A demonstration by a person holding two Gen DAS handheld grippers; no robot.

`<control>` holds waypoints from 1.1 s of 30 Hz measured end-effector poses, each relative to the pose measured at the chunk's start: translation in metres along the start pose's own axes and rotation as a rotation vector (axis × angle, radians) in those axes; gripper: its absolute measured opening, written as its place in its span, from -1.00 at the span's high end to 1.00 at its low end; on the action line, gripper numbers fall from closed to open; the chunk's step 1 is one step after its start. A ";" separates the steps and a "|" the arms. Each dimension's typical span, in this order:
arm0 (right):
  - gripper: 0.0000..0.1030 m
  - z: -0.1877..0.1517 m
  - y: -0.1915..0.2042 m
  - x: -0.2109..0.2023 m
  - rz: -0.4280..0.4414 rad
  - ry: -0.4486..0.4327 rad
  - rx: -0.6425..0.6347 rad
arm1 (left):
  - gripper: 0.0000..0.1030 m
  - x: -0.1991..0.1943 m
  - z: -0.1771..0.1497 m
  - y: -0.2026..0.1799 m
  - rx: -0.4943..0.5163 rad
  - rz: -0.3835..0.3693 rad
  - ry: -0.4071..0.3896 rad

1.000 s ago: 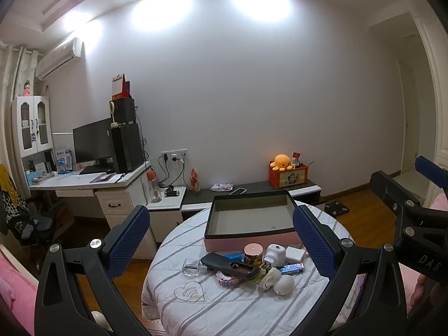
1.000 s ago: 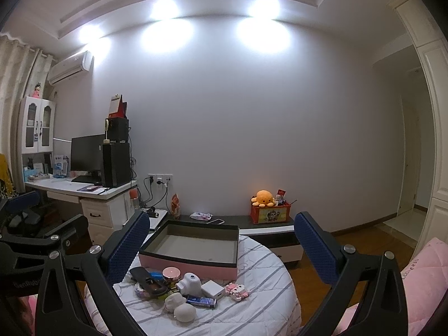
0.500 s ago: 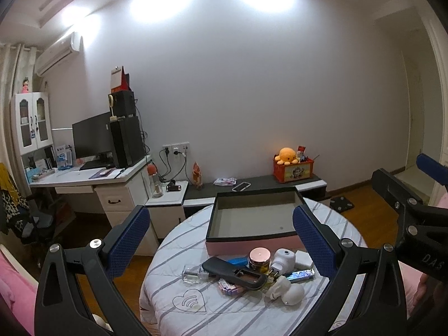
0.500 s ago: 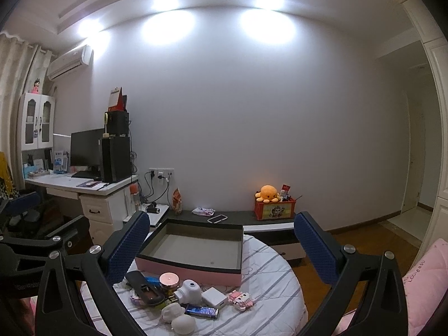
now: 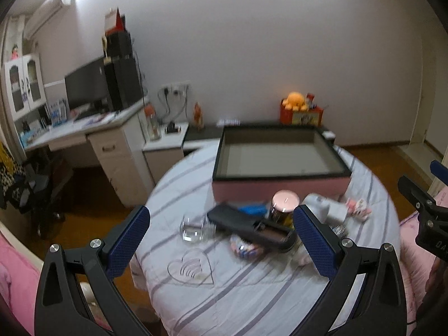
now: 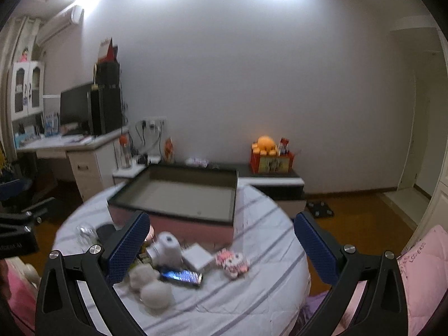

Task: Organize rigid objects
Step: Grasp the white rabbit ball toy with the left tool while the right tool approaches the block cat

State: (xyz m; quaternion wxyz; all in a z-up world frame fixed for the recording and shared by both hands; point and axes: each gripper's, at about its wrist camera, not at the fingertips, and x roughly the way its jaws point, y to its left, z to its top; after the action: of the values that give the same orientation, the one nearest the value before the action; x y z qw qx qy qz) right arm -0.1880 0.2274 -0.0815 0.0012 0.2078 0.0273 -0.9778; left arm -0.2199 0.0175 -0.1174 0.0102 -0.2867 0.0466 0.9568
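1. My left gripper [image 5: 221, 233] hangs above the round table [image 5: 224, 294], its blue pads spread wide with nothing between them.
2. A pink box [image 5: 280, 189] with a dark rim sits at the table's far side.
3. Just in front of it lies a clutter: a black case [image 5: 246, 225], a clear glass bottle [image 5: 193, 231] and a pink-lidded jar [image 5: 284, 205].
4. My right gripper [image 5: 428, 204] shows at the right edge.

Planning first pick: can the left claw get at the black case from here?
Probably yes. The left claw is open and empty, the black case lies on top of the clutter between its fingers' line, nothing above it.
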 end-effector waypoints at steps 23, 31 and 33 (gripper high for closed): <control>-1.00 -0.077 -0.015 0.088 0.033 0.285 -0.012 | -1.00 0.087 -0.062 -0.014 0.022 -0.102 0.282; -1.00 -0.079 -0.022 0.095 0.038 0.299 -0.007 | -1.00 0.077 -0.062 -0.034 0.059 -0.208 0.277; -1.00 -0.079 -0.028 0.097 0.030 0.301 -0.002 | -1.00 0.077 -0.061 -0.039 0.072 -0.210 0.281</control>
State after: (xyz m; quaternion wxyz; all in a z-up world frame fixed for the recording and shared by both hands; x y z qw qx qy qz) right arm -0.2448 0.2607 -0.1915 0.0121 0.3524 0.0249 -0.9354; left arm -0.2487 0.0500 -0.2137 0.1139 -0.4202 0.0515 0.8988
